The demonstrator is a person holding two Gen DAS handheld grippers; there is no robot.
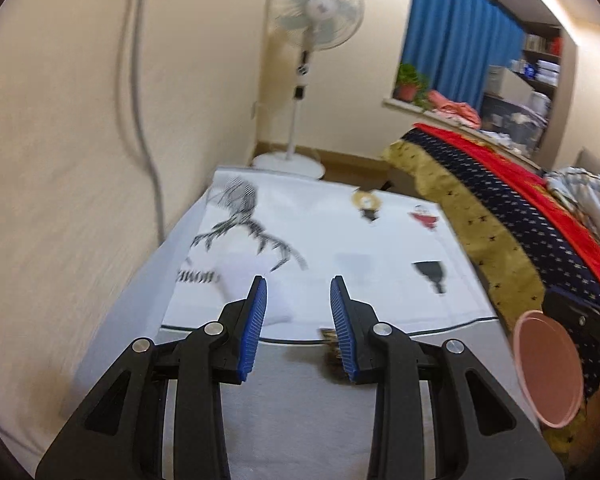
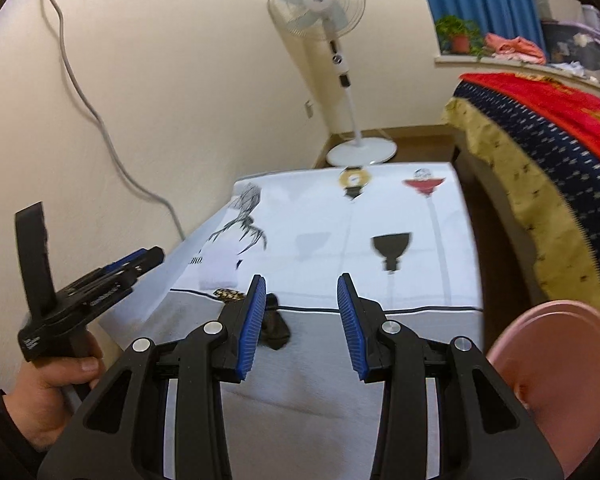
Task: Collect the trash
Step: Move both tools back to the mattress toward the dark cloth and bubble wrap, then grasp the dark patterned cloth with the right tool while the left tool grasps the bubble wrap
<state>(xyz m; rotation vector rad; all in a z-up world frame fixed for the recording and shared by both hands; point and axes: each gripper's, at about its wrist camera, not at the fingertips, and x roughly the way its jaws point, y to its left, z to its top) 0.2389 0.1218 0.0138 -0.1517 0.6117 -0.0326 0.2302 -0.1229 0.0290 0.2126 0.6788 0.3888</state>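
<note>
A dark crumpled piece of trash [image 2: 275, 326] lies on the grey part of the table, just beside the left finger of my right gripper [image 2: 301, 282]. A small gold-and-black patterned wrapper [image 2: 229, 294] lies a little farther left; it also shows in the left wrist view [image 1: 329, 337] behind the right finger. My left gripper [image 1: 298, 283] is open and empty above the table. My right gripper is open and empty too. The left gripper also shows in the right wrist view [image 2: 134, 262], held in a hand at the left.
A white printed cloth [image 2: 380, 240] covers the far part of the table by the wall. A pink round bin [image 2: 556, 364] stands at the right edge, also in the left wrist view [image 1: 548, 368]. A bed with a patterned blanket [image 1: 500, 208] lies right. A standing fan [image 2: 356, 80] is behind.
</note>
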